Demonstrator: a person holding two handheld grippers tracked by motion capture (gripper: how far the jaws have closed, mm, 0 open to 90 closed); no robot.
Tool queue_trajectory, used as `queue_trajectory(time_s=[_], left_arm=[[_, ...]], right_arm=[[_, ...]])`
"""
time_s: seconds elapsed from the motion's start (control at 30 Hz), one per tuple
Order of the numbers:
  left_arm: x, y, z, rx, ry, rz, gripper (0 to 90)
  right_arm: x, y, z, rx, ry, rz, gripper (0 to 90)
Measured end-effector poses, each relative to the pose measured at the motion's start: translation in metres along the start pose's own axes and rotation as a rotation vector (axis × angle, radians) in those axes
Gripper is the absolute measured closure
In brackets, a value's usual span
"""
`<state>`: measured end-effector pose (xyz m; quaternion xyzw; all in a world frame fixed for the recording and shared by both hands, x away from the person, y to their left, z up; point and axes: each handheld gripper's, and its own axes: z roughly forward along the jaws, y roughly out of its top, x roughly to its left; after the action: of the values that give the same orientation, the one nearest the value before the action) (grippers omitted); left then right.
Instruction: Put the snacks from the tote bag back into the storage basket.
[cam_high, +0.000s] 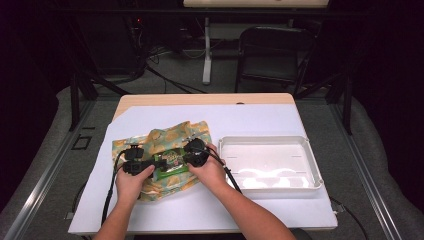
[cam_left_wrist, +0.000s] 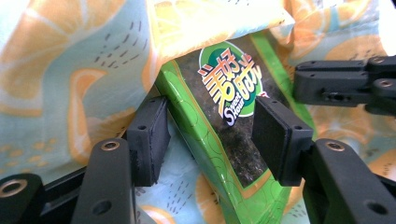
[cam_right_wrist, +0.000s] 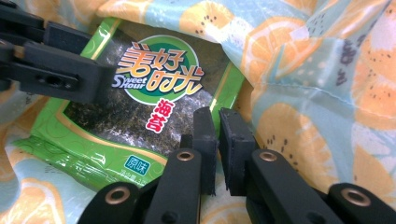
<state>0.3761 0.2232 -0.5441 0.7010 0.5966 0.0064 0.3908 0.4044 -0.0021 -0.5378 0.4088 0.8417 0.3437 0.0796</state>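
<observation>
The glossy green seaweed snack packet (cam_left_wrist: 219, 140) lies on the pale blue cloth bag printed with orange slices (cam_high: 165, 137), its top end tucked under a fold of that cloth, at the left half of the white-covered desk (cam_high: 260, 120). By the look of it the packet is being drawn out of the bag (or slid into it; the pictures don't settle which), and the job sits about midway: the packet is half exposed, and the empty white plastic tray (cam_high: 312, 165) to the right has received nothing.

The left gripper (cam_left_wrist: 210, 140) straddles the packet with its fingers (cam_left_wrist: 149, 140) spread to either side; whether the pads press on it I cannot tell. The right gripper (cam_right_wrist: 218, 149) has its fingers (cam_right_wrist: 204, 149) nearly clenched at the packet's right edge, a thin gap between them, and whether they pinch cloth or film is hard to make out.

The bag's opening is lost among folds, and the person's hands cover the packet's lower edge in the high view.
</observation>
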Motion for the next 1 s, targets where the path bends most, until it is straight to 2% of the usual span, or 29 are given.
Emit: queue_trajectory(time_s=[0.13, 0.4, 0.53, 0.97, 1.0], left_arm=[[-0.0019, 0.0001, -0.0015, -0.007, -0.001, 0.004, 46.4], [0.0003, -0.001, 0.0009, 0.012, 0.004, -0.001, 46.6], [0.0035, -0.0019, 0.0026, 0.015, -0.005, -0.025, 47.2], [0.0045, -0.0023, 0.0057, 0.029, -0.01, -0.024, 45.7], [0.0042, -0.0025, 0.0063, 0.033, -0.02, -0.039, 45.6]], right_arm=[[0.0003, -0.0016, 0.0013, -0.022, -0.007, 0.011, 85.6], [-0.0006, -0.0008, 0.0003, -0.007, -0.002, 0.006, 85.6], [0.0008, -0.0008, 0.0006, -0.015, 0.005, 0.014, 85.7], [0.0013, -0.0014, 0.0008, -0.019, -0.002, 0.011, 85.7], [0.0009, -0.0013, 0.0002, -0.01, -0.004, 0.006, 85.7]])
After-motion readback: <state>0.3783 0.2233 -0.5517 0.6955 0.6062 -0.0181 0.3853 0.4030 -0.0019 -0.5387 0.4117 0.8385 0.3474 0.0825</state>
